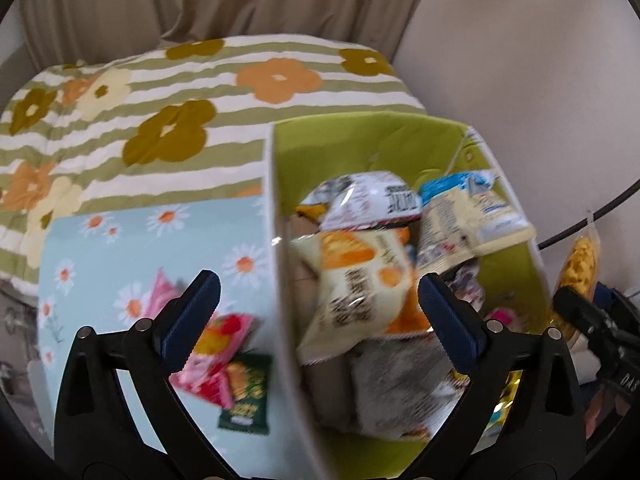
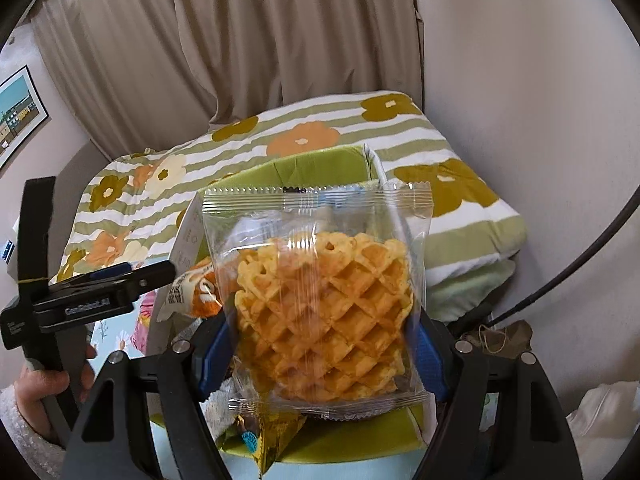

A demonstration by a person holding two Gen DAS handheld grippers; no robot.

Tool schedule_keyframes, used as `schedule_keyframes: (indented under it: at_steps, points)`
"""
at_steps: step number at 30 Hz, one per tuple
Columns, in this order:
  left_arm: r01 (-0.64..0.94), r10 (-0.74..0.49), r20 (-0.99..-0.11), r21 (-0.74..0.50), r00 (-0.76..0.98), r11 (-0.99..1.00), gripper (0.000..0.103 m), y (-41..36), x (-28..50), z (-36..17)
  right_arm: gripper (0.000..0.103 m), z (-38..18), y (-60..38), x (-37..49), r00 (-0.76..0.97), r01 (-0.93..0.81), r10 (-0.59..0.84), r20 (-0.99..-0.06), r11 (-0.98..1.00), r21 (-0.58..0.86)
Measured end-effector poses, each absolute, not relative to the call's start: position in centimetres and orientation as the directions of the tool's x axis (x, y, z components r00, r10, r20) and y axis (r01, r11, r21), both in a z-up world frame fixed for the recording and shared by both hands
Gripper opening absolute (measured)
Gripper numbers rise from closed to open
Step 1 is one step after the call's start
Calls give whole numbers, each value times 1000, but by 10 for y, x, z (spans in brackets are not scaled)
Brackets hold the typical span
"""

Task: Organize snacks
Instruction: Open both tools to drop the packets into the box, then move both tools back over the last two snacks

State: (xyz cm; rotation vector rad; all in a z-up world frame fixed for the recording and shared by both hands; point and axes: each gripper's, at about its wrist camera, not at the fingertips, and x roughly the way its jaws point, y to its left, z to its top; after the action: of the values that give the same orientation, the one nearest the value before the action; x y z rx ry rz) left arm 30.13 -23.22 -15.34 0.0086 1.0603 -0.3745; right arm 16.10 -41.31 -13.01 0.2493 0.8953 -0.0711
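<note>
Right gripper (image 2: 320,354): jaws clamped on the side seams of the waffle packet (image 2: 320,300), held above the green box (image 2: 320,164).
Left gripper (image 1: 318,312): jaws spread wide, nothing between them, above the box's left wall.
Waffle packet handling: judged light, slick film, brittle contents; take it by the seams, not across the waffles.
Box contents: mixed snack bags (image 1: 360,280).
Surface: pink packets (image 1: 208,360) and a green packet (image 1: 246,396) lie left of the box on the daisy cloth (image 1: 120,248).

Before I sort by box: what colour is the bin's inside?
Lime green, clearest in the left wrist view.
</note>
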Motion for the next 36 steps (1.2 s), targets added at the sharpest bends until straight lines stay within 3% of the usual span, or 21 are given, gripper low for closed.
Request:
schedule_keyframes:
  at_steps: [7,11,12,23,36]
  points:
    - [347,-349,-845,-211,406,914,99,-223,286,-138,75,-136,-418,167,610,169,64,-790,963,209]
    - [370,-337,-840,-179,424,912,99,-224,277,-131,100,-137,-424,165,628,176,67,-775,958,226]
    - [373,-332,-841,-171,428,912,99,-224,276,-129,102,-135,-425,163,643,170,68,-763,958,229]
    - [339,-323,-831,-174,453,924,99,-200,256,-118,102,-121,-421,147,687,95,103,-719,969,230]
    - [230,-227,-847,-128,480,965,99,-144,229,-118,102,-123,-328,135,628,-149,298,-719,953,265]
